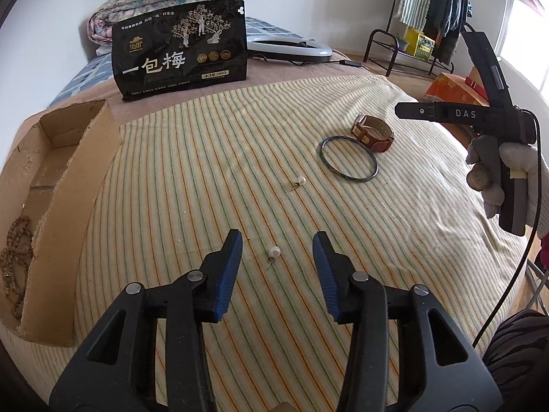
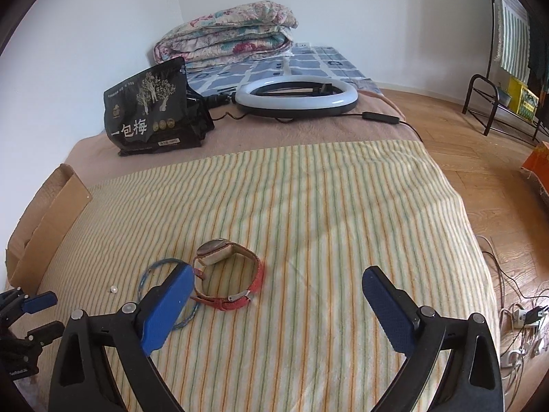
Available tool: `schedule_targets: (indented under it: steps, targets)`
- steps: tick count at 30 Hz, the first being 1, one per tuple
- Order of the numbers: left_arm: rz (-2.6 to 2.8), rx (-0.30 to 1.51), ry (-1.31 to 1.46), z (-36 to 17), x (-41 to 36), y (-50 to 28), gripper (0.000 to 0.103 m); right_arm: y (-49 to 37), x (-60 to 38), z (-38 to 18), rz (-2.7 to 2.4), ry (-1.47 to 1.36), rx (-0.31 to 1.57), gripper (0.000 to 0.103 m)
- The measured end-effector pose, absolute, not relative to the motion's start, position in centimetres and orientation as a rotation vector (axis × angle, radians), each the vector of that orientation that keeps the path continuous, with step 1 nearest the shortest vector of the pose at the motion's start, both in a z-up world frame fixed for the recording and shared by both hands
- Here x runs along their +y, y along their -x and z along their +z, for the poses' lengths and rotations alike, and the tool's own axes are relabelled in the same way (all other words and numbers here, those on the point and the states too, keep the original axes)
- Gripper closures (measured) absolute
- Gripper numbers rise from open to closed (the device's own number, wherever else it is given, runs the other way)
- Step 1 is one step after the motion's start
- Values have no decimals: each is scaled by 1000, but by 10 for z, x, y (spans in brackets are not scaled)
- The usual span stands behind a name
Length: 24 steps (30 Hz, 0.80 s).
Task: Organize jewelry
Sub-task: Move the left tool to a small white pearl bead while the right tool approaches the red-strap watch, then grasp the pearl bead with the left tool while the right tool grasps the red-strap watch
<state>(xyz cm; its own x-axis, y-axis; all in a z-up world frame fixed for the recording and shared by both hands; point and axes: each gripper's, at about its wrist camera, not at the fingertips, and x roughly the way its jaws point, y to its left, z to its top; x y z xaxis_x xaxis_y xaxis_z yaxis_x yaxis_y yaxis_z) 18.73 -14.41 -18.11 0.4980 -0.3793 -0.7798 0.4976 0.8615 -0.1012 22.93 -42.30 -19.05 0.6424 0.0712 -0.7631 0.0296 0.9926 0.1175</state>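
Note:
My left gripper (image 1: 278,237) is open, its blue pads on either side of a pearl earring (image 1: 273,253) lying on the striped cloth. A second pearl earring (image 1: 299,182) lies farther off. A dark bangle (image 1: 349,158) and a red-strap watch (image 1: 373,133) lie at the right. A cardboard box (image 1: 68,185) at the left holds a brown bead strand (image 1: 13,261). My right gripper (image 2: 274,281) is open and empty, hovering just right of the watch (image 2: 230,276) and the bangle (image 2: 151,274); its left finger covers part of the bangle. The right gripper also shows in the left wrist view (image 1: 501,120).
A black snack bag (image 1: 180,48) stands at the back of the bed. A ring light (image 2: 296,96) with its cable lies behind it, and a folded quilt (image 2: 226,32) beyond. The bed edge drops to the wooden floor (image 2: 480,178) on the right, with cables and a clothes rack (image 1: 429,17).

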Motion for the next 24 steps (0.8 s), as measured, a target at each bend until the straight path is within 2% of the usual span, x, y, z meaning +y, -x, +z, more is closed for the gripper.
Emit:
schedule_targets:
  steps: [3, 6, 13, 16, 22, 24]
  targets:
    - [-535, 913, -150, -188, -147, -189, 62, -229, -417, -198, 47, -112, 869, 3]
    - [-540, 924, -150, -194, -149, -189, 71, -228, -411, -204, 64, -88, 864, 2]
    - [-545, 926, -153, -200, -154, -189, 71, -237, -404, -211, 93, -70, 863, 2]
    - [-541, 930, -166, -203, -157, -190, 80, -241, -399, -214, 98, -54, 869, 2]
    - [-535, 929, -166, -207, -158, -192, 80, -249, -390, -220, 93, -16, 875, 2]
    - [-530, 927, -167, -208, -158, -193, 85, -251, -389, -222, 92, -12, 880, 2]
